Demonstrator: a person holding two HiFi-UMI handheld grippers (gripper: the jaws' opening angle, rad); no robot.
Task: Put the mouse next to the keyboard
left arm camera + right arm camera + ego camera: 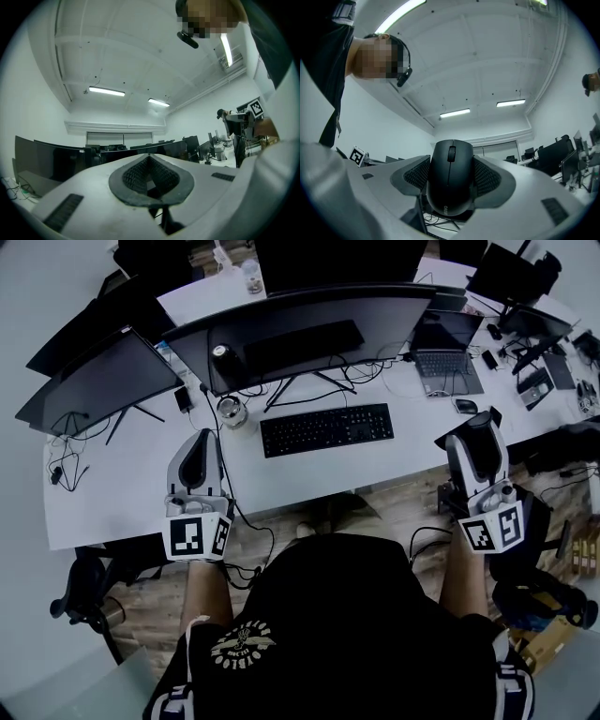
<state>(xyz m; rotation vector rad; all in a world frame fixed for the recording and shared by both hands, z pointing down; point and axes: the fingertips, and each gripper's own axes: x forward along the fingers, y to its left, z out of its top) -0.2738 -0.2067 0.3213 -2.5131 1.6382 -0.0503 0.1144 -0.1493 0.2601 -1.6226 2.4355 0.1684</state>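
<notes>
A black mouse (pixel 451 178) sits between the pads of my right gripper (pixel 451 187), which is shut on it and tilted up toward the ceiling. In the head view the right gripper (pixel 478 432) hovers over the desk's right front edge, with the mouse (pixel 482 417) at its tip. The black keyboard (pixel 326 428) lies on the white desk (pixel 122 488) before the curved monitor, left of the right gripper. My left gripper (pixel 199 444) is over the desk's front, left of the keyboard. Its pads (pixel 133 176) are closed together with nothing between them.
A wide curved monitor (pixel 309 329) and a second monitor (pixel 98 381) stand behind the keyboard. A laptop (pixel 445 352) and another small mouse (pixel 466 406) lie at the right. A can (pixel 221 352), a jar (pixel 231 412) and cables sit near the left gripper.
</notes>
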